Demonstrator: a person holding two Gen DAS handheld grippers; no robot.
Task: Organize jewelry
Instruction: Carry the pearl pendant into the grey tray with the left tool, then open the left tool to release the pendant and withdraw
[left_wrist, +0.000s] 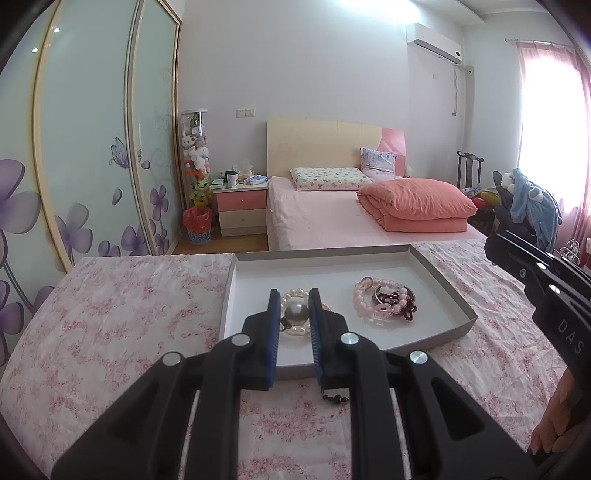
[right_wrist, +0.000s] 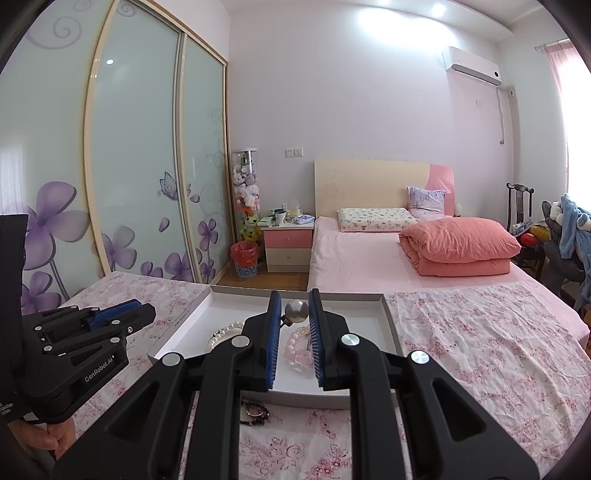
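My left gripper (left_wrist: 294, 298) is shut on a large grey pearl (left_wrist: 294, 314) with a dark fitting, held above the tray's left part. Under it lies a white pearl bracelet (left_wrist: 295, 331). The grey-rimmed white tray (left_wrist: 458, 306) also holds a pink bead bracelet (left_wrist: 360, 301), dark red beads (left_wrist: 402, 301) and a silver ring. My right gripper (right_wrist: 294, 296) is shut on a similar grey pearl (right_wrist: 297, 311) over the tray (right_wrist: 354, 317), above the pink bracelet (right_wrist: 295, 350). A dark beaded piece (right_wrist: 255, 410) lies on the cloth in front of the tray.
The tray rests on a pink floral cloth (left_wrist: 110, 314). Seen from the right wrist, the left gripper (right_wrist: 149, 314) hovers left of the tray, a hand under it. A bed (left_wrist: 332, 221), a nightstand (left_wrist: 242, 206), a wardrobe and a chair with clothes stand beyond.
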